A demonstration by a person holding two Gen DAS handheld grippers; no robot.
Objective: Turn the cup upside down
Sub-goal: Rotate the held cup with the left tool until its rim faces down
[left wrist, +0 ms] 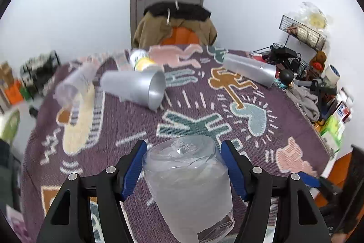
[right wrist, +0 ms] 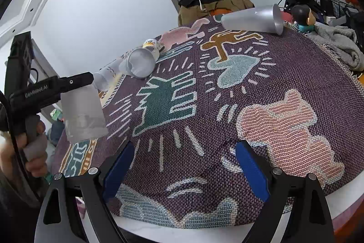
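The left gripper held a frosted plastic cup between its blue pads, squeezing its sides. The cup hung over the patterned purple cloth, its closed bottom facing up. The right gripper was wide open with nothing in it. Two silver cups lay on their sides farther back.

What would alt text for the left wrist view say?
A frosted plastic cup sits between the blue pads of the left gripper, above a purple patterned tablecloth. Farther back, other cups lie on their sides.
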